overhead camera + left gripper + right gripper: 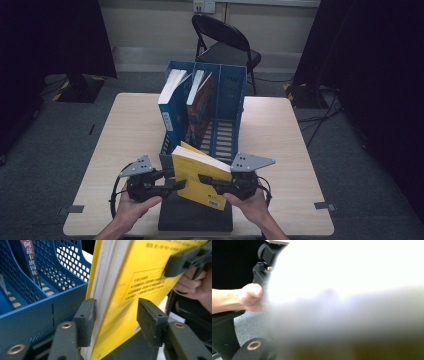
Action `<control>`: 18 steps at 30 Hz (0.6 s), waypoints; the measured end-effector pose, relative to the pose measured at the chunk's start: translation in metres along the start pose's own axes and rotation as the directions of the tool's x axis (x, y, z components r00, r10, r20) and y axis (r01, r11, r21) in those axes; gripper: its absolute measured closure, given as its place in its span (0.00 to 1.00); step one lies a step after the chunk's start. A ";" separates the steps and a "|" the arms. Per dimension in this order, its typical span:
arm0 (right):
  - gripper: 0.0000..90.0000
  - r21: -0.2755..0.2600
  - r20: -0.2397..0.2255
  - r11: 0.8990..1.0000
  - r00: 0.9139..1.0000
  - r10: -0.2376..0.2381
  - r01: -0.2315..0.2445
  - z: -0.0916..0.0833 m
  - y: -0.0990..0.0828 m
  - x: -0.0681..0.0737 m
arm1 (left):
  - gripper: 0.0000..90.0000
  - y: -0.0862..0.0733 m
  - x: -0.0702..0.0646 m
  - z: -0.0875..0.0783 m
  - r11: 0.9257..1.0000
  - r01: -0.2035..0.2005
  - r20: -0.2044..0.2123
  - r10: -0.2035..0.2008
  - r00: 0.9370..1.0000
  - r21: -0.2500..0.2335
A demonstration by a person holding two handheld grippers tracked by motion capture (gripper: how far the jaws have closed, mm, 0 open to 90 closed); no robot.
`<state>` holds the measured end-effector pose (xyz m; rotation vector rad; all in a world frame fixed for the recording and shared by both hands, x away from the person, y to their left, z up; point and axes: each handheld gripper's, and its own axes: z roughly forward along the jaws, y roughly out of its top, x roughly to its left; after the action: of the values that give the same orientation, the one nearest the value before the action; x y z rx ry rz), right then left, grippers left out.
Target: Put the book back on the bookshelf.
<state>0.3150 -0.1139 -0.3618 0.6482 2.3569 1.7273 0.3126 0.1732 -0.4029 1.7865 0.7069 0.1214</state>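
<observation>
While right claw (207, 181) clamps the yellow book (199, 167) and left claw (113, 315) straddles it, squeeze unclear, the paperback looks light, glossy, floppy; grip near the spine.

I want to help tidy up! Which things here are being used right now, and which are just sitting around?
Being used:
yellow book
left tool
right tool
blue file rack

Just sitting around:
folding chair
dark book flat on the table

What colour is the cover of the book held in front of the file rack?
Yellow with dark print; the book shows best in the left gripper view.
</observation>
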 end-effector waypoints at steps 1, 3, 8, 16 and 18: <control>0.74 0.000 0.003 1.000 1.000 -0.001 0.001 0.000 0.000 0.000 | 0.51 0.001 -0.001 0.001 1.000 0.001 -0.004 -0.001 1.000 0.006; 0.75 -0.002 0.011 1.000 1.000 -0.002 0.002 0.000 0.000 0.000 | 0.51 0.002 0.001 0.001 1.000 0.009 0.006 -0.009 1.000 0.008; 0.81 -0.006 -0.001 1.000 1.000 -0.015 0.015 0.001 0.000 0.000 | 0.52 0.002 0.003 0.000 1.000 0.018 0.014 -0.018 1.000 0.011; 0.84 0.020 -0.005 1.000 1.000 -0.020 0.020 0.001 0.003 -0.002 | 0.45 0.005 0.005 0.000 0.999 -0.003 0.007 0.003 1.000 0.034; 0.84 0.029 -0.001 0.999 1.000 -0.025 0.025 0.001 0.005 -0.002 | 0.41 0.003 0.005 -0.003 0.998 -0.041 0.023 0.040 0.999 0.055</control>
<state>0.3181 -0.1127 -0.3580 0.6206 2.3842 1.6859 0.3163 0.1774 -0.4004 1.8535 0.6644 0.1107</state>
